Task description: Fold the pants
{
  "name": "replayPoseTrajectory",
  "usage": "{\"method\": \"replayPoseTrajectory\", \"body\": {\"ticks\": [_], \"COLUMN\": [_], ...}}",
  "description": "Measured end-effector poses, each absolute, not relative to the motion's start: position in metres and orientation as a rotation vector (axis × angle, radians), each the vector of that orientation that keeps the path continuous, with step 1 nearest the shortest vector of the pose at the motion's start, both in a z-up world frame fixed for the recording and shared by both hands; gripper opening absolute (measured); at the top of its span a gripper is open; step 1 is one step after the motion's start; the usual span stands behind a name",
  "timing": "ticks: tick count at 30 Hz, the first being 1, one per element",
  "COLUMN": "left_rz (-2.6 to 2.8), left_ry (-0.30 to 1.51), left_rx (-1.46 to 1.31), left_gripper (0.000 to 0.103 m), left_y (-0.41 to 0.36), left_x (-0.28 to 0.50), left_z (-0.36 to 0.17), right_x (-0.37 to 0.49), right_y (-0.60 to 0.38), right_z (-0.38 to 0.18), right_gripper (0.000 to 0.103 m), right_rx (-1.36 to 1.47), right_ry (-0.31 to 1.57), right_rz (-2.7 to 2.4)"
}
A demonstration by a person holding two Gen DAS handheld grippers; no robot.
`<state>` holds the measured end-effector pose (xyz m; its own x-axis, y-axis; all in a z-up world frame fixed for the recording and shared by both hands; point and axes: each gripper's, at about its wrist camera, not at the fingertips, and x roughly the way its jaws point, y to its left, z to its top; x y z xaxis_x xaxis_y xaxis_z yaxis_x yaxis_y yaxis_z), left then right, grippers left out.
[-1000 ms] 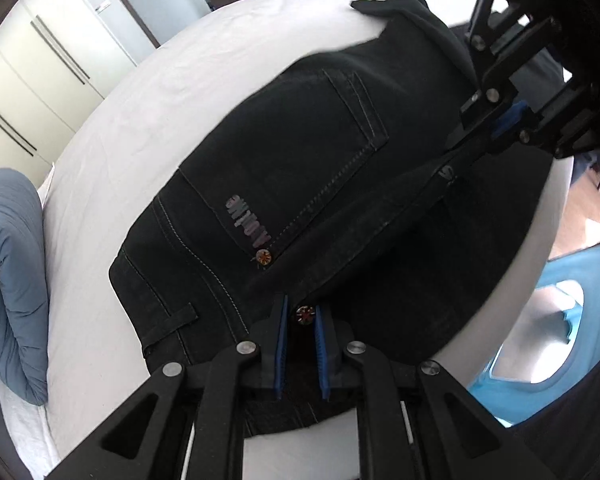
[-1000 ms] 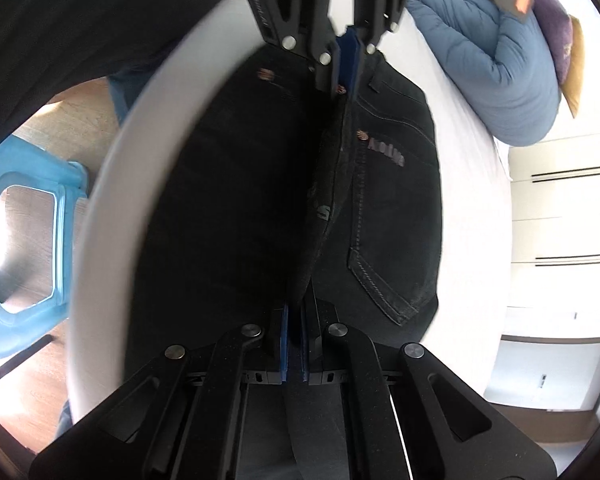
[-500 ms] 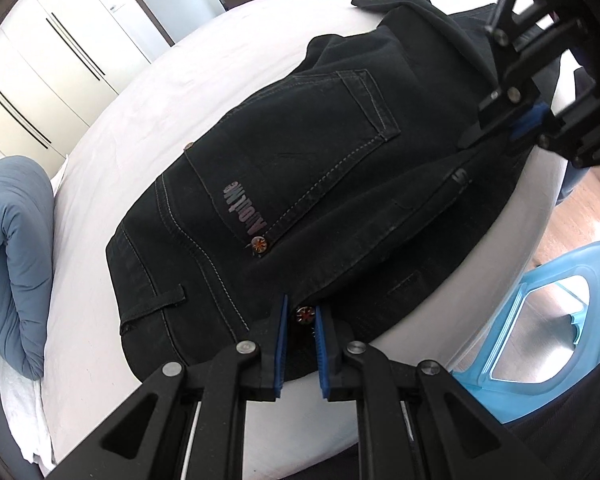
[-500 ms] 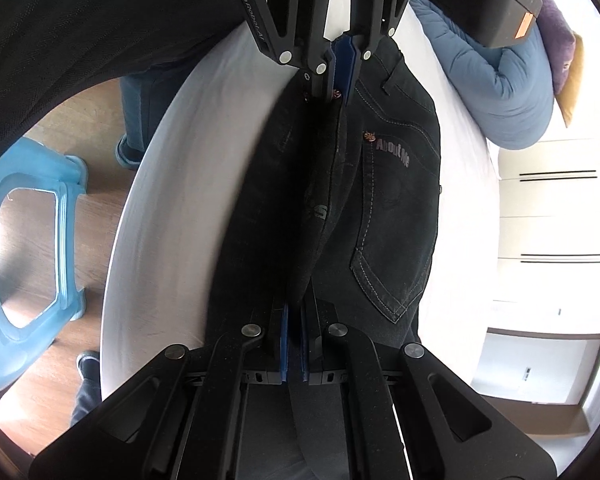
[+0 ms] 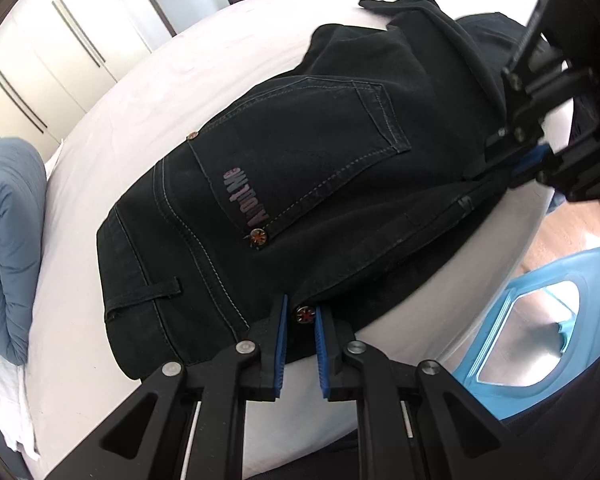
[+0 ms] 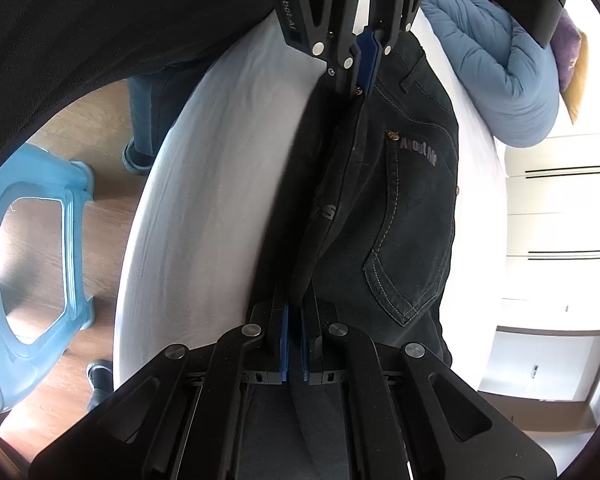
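The black jeans lie on a white bed, folded lengthwise, back pocket up, printed "About Me". The left gripper pinches the waistband edge by a rivet; the right gripper is clamped narrowly on the fold farther along. A blue duvet and blue stool sit nearby.

Black two-finger grippers with blue pads
Left gripper and right gripper: silver round screws, angular black linkage arms
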<state>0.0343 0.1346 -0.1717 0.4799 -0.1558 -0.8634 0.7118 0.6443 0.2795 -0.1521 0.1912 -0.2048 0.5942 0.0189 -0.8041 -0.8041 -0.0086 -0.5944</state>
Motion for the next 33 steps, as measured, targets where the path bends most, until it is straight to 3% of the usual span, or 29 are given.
{"method": "replayPoseTrajectory", "body": {"ticks": [14, 16, 18, 20, 26, 30, 31, 33], "left_rz": [-0.626, -0.639, -0.642, -0.613, -0.558, -0.568, -0.569, -0.531], "left_ry": [0.951, 0.978, 1.004, 0.983, 0.925, 0.950, 0.969, 1.001], "left_rx": [0.730, 0.717, 0.697, 0.687, 0.427, 0.358, 0.355, 0.412], "left_gripper": [0.018, 0.028, 0.054, 0.067, 0.067, 0.061, 0.061, 0.060], "left_y": [0.129, 0.132, 0.138, 0.148, 0.147, 0.103, 0.092, 0.072], "left_x": [0.037, 0.039, 0.037, 0.038, 0.071, 0.106, 0.113, 0.120], "left_z": [-0.173, -0.168, -0.160, -0.144, -0.097, -0.113, -0.124, -0.151], "right_x": [-0.157, -0.165, -0.171, -0.172, -0.172, -0.175, -0.175, -0.175], "right_y": [0.163, 0.160, 0.156, 0.155, 0.157, 0.157, 0.157, 0.153], "right_z": [-0.211, -0.218, -0.223, -0.224, -0.226, -0.226, -0.224, -0.213], "right_gripper": [0.004, 0.006, 0.006, 0.006, 0.006, 0.007, 0.009, 0.027], "right_rx": [-1.395, -1.434, -1.450, -1.435, -1.406, -1.380, -1.356, -1.272], "right_ry": [0.651, 0.581, 0.528, 0.515, 0.499, 0.482, 0.489, 0.506], "right_rz": [0.715, 0.678, 0.643, 0.617, 0.547, 0.505, 0.497, 0.461]}}
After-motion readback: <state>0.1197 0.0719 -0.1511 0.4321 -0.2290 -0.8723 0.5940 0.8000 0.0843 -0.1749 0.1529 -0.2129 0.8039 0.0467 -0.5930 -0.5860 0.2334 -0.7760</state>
